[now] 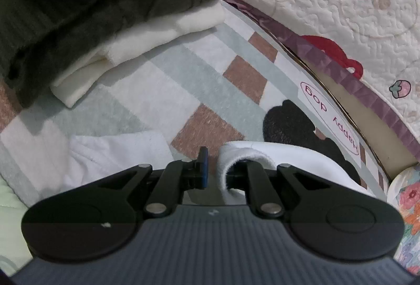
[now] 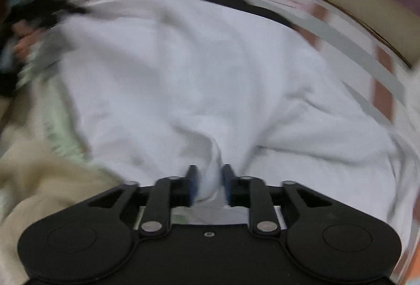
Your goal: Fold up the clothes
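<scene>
Fabric fills the right gripper (image 2: 209, 185): its two blue-padded fingers pinch a raised ridge of the white garment (image 2: 199, 69), which spreads ahead of it across the checked rug (image 1: 162, 90). In the left wrist view, the left gripper (image 1: 219, 170) has a thick white hem looped over its right finger; the fingers stand a little apart, and I cannot tell whether they grip the cloth. The garment looks soft, fleecy and light, limp enough to sag and bunch, so it is best held at a hem or corner, where the doubled edge gives a firm bite. It is plain white and deeply creased. Beyond it sits a stack of folded clothes (image 1: 86, 11), green over dark over cream, beside the quilted bed (image 1: 354, 9).
</scene>
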`<control>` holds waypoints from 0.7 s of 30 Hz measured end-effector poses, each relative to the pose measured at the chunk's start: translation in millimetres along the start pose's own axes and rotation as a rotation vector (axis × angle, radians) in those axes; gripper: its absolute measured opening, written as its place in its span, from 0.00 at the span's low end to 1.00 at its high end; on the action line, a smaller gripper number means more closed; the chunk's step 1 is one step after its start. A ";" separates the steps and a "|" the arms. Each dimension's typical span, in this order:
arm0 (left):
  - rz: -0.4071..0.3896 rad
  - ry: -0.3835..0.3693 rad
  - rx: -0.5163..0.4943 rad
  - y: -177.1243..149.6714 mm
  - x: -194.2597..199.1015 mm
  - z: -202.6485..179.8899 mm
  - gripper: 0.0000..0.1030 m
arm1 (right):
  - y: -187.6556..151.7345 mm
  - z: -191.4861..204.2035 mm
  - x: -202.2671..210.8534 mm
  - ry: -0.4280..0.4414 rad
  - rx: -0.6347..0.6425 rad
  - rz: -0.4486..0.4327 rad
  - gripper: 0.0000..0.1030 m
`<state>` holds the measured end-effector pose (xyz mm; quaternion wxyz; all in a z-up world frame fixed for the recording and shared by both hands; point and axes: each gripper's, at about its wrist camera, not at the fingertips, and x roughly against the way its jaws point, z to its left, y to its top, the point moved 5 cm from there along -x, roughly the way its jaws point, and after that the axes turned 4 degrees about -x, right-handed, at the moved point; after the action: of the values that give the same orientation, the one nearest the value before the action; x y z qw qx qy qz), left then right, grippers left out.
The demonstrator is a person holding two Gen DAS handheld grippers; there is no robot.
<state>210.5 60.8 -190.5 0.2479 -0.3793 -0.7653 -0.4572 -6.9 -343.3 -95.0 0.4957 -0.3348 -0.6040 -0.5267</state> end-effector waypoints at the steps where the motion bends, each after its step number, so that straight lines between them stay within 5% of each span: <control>1: 0.002 0.000 0.001 -0.1 -0.3 0.1 0.09 | 1.5 5.5 3.6 0.013 0.044 0.004 0.41; 10: 0.009 -0.006 0.009 -0.7 -2.8 1.8 0.09 | -6.9 -12.6 -10.0 -0.053 -0.064 0.008 0.39; 12: 0.004 -0.016 -0.008 -0.2 -1.8 -0.4 0.09 | -5.9 -25.2 -8.6 -0.062 -0.140 -0.018 0.07; 13: 0.000 -0.019 -0.022 -0.1 -1.1 -2.4 0.08 | -3.2 -33.2 -6.2 -0.067 -0.184 -0.038 0.04; 14: -0.006 -0.024 -0.045 0.2 0.3 -5.7 0.01 | 1.6 -41.7 -1.2 -0.087 -0.220 -0.070 0.04; 17: -0.097 -0.084 -0.169 7.7 24.9 -35.2 0.02 | 26.0 -72.1 28.3 -0.213 -0.285 -0.198 0.04; 21: -0.247 -0.249 -0.238 20.4 69.3 -75.1 0.02 | 71.2 -116.2 112.5 -0.407 -0.338 -0.497 0.04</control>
<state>188.6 24.7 -95.2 0.0469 -0.3631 -0.7713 -0.5206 55.7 -453.3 28.4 0.1596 -0.3530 -0.6576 -0.6461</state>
